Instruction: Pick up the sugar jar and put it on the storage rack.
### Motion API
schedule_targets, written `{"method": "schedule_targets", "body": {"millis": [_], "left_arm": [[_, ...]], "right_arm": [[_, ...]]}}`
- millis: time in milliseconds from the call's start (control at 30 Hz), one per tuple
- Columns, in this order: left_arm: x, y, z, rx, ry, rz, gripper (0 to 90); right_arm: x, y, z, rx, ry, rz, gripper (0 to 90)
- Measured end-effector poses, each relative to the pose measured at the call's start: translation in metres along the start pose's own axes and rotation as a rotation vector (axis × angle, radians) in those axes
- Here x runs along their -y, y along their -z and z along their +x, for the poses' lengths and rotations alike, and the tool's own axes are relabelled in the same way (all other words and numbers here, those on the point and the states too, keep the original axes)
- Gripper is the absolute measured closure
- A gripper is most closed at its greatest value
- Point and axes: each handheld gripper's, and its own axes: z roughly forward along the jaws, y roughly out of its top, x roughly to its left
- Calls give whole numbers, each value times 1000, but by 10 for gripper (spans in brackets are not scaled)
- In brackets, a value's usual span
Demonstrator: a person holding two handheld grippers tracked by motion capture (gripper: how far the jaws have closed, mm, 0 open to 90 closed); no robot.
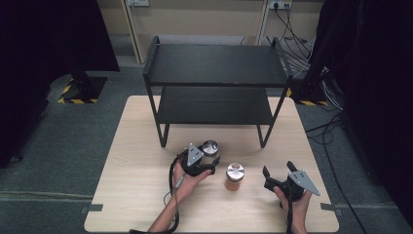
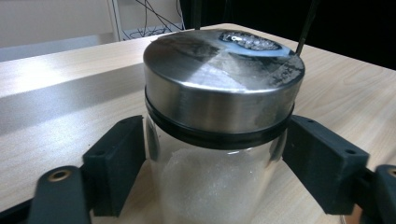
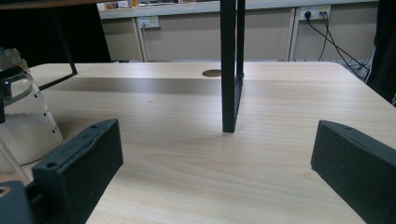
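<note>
Jar (image 2: 219, 140) of white grains sits between my left gripper's (image 2: 215, 158) pads, clamped; my right gripper (image 3: 215, 168) gapes apart.

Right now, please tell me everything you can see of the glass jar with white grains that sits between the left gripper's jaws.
The glass jar is clear and round, standing upright on the wooden table, in front of the black shelf rack. It holds white grains, like salt or sugar. A brushed metal lid with a black ring beneath it closes the top. The left gripper has a jaw on each side of the glass; both pads lie against it or nearly so.
</note>
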Motion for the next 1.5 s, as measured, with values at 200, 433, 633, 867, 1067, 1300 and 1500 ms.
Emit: {"method": "schedule_targets", "body": {"millis": [200, 433, 633, 867, 1067, 1300, 1500], "left_arm": [[2, -2, -2, -13, 4, -2, 292], [5, -1, -4, -21, -17, -12, 302], [6, -1, -5, -22, -22, -17, 304], [10, 3, -6, -19, -12, -38, 305], [12, 12, -9, -29, -12, -74, 305], [11, 29, -14, -73, -5, -140, 305], [8, 46, -19, -105, -2, -190, 305]], "right_arm": [[0, 0, 0, -1, 2, 0, 26], [0, 0, 0, -2, 1, -1, 27], [0, 0, -1, -2, -1, -1, 27], [0, 0, -1, -3, -2, -1, 26], [0, 0, -1, -2, -3, 0, 26], [0, 0, 0, -1, -1, 0, 27], [0, 0, 0, 0, 0, 2, 27]]}}
